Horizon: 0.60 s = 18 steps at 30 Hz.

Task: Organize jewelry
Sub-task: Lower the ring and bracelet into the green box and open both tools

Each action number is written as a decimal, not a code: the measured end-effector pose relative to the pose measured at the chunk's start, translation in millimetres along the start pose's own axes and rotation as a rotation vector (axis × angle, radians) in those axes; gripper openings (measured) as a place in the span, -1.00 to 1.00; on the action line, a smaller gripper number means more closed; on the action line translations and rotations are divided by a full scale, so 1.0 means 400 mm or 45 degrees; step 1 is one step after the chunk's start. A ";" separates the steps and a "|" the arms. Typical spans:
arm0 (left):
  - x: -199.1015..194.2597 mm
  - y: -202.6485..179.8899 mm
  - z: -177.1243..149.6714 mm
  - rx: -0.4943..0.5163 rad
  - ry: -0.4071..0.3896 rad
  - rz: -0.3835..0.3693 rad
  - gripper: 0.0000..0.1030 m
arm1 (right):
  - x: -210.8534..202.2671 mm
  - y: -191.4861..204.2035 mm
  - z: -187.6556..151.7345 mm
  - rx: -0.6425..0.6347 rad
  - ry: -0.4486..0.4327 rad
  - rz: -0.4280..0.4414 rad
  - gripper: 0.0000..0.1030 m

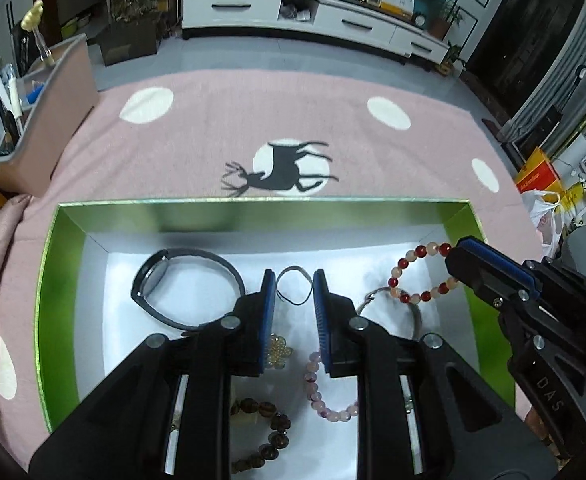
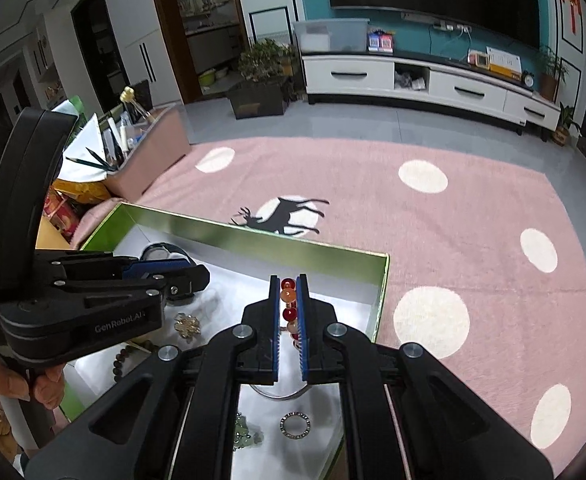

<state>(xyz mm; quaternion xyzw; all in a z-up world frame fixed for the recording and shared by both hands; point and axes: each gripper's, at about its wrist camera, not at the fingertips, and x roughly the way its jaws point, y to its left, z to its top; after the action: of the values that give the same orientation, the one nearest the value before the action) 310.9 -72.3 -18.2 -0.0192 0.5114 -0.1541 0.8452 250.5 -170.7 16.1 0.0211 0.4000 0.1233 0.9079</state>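
Note:
A green box (image 1: 253, 200) with a white floor lies on a pink deer blanket (image 1: 293, 120). My left gripper (image 1: 293, 276) hangs over the middle of the box, its pads closed on a thin grey ring (image 1: 293, 270) from which a black cord dangles. My right gripper (image 2: 289, 280) is shut on a red and cream bead bracelet (image 2: 288, 304), held above the box's right end (image 1: 421, 276). On the floor lie a black watch (image 1: 189, 284), a silver bangle (image 1: 409, 308), a pink bead bracelet (image 1: 317, 392) and a brown bead bracelet (image 1: 273, 428).
More pieces lie in the near part of the box: a small stone-set ring (image 2: 295, 426), green beads (image 2: 245, 436) and a gold brooch (image 2: 187, 326). A pink storage bin (image 1: 65, 120) stands left of the blanket. A person's hand (image 2: 13, 384) holds the left gripper's handle.

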 end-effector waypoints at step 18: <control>-0.046 0.013 -0.025 -0.036 0.000 0.016 0.10 | -0.079 -0.011 -0.028 0.028 -0.025 0.005 -0.65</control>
<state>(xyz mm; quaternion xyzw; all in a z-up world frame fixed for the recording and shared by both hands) 295.7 -61.1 -8.3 -0.0277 0.5136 -0.1415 0.8458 222.9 -183.2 30.7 0.0330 0.3922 0.1206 0.9113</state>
